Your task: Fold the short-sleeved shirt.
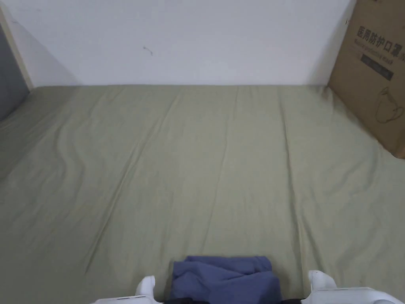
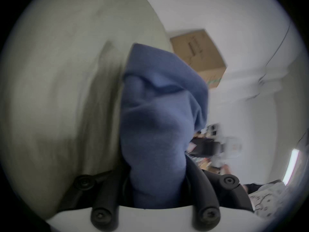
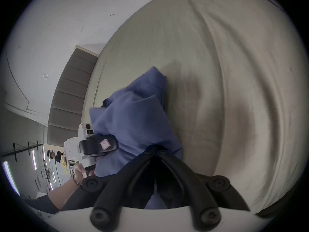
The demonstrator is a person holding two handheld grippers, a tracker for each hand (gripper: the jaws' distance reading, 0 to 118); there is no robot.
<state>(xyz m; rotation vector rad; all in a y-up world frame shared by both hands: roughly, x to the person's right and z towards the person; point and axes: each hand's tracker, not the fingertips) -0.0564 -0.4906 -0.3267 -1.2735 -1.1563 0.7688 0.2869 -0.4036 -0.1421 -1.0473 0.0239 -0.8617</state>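
Note:
A blue short-sleeved shirt (image 1: 225, 279) hangs bunched at the near edge of the bed, held up between both grippers. In the left gripper view, a thick wad of the shirt (image 2: 157, 118) fills the gap of my left gripper (image 2: 157, 172), with the black jaws pressing on either side. In the right gripper view, my right gripper (image 3: 154, 149) has its jaw tips together, pinching a fold of the shirt (image 3: 133, 118). Further off there, the left gripper (image 3: 98, 146) clamps the cloth's other end, and a hand (image 3: 80, 170) holds it. The grippers' white housings (image 1: 146, 287) (image 1: 322, 281) flank the shirt.
A wrinkled olive-green bedsheet (image 1: 205, 166) stretches to a white wall (image 1: 190, 39). A cardboard box (image 1: 375, 75) leans at the far right corner. A grey padded headboard (image 3: 70, 91) stands at the left end of the bed.

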